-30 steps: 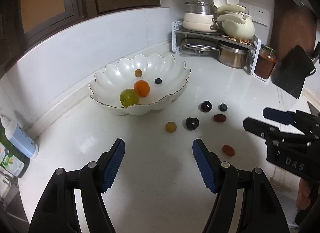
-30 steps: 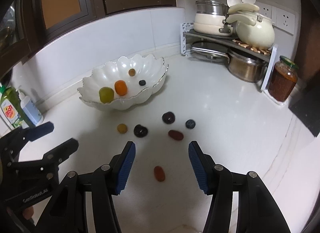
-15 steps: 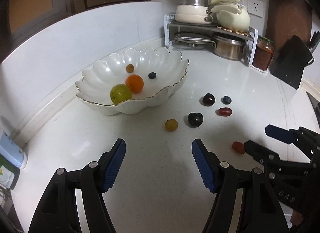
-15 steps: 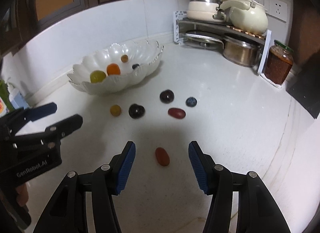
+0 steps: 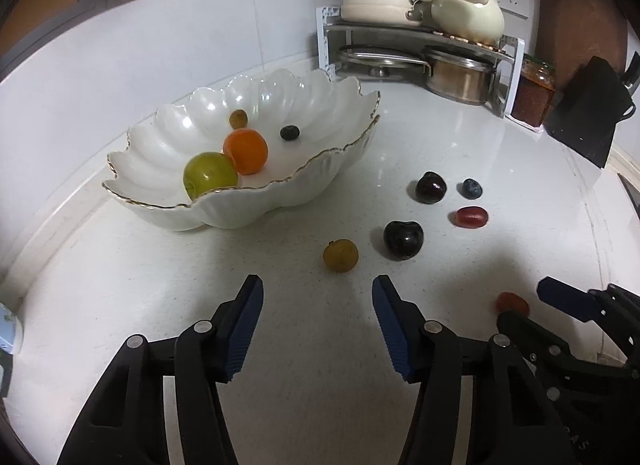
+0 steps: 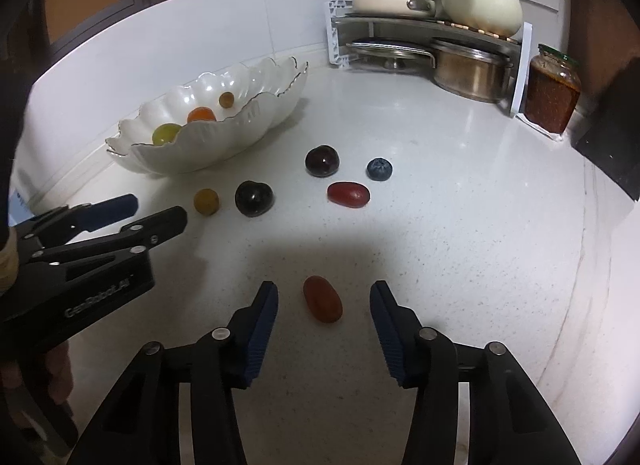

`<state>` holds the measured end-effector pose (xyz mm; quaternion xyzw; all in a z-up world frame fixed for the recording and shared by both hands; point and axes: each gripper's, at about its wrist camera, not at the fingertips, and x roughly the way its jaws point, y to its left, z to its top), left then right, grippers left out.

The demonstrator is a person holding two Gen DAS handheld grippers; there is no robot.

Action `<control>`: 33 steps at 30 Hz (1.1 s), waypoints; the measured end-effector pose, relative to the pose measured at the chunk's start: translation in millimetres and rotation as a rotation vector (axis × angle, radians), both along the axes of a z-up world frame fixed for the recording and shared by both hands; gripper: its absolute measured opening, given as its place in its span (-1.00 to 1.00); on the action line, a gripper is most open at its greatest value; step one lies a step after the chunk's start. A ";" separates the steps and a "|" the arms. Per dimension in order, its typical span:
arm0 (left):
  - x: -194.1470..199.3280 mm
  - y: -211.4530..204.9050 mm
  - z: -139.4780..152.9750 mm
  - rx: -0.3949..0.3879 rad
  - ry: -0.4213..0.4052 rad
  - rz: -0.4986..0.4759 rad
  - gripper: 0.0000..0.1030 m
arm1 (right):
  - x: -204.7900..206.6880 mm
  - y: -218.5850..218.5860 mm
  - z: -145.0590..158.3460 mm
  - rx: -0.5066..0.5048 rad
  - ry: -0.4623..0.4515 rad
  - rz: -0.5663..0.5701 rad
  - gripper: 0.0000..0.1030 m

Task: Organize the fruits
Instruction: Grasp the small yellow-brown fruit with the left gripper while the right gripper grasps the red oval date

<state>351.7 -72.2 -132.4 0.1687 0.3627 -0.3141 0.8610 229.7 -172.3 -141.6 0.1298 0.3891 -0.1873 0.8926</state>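
A white scalloped bowl (image 5: 320,181) holds a green fruit (image 5: 210,175), an orange (image 5: 246,151), a small brown fruit and a blueberry. Loose on the white counter lie a yellow-brown fruit (image 5: 340,255), two dark plums (image 5: 403,240) (image 5: 430,187), a blueberry (image 5: 472,188) and a red oval fruit (image 5: 471,217). My left gripper (image 5: 318,297) is low over the counter, jaws closing and empty, with the yellow-brown fruit just ahead of its tips. My right gripper (image 6: 324,291) straddles another red oval fruit (image 6: 322,304). Its jaws are closing, and the pads stand clear of the fruit.
A corner rack (image 6: 432,25) with pots and a kettle stands at the back. A jar of red sauce (image 6: 554,93) is beside it, and a dark cleaver (image 5: 588,113) leans at the right. A bottle (image 5: 8,331) sits at the far left edge. The wall runs behind the bowl.
Both grippers have come down towards the counter and their jaws have narrowed. The red oval fruit now lies between the right fingers, and the yellow-brown fruit is closer to the left tips.
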 end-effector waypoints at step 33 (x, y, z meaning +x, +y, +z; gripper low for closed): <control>25.0 -33.0 -15.2 0.014 0.058 -0.018 -0.53 | 3.9 -3.0 -7.3 0.016 0.005 0.022 -0.60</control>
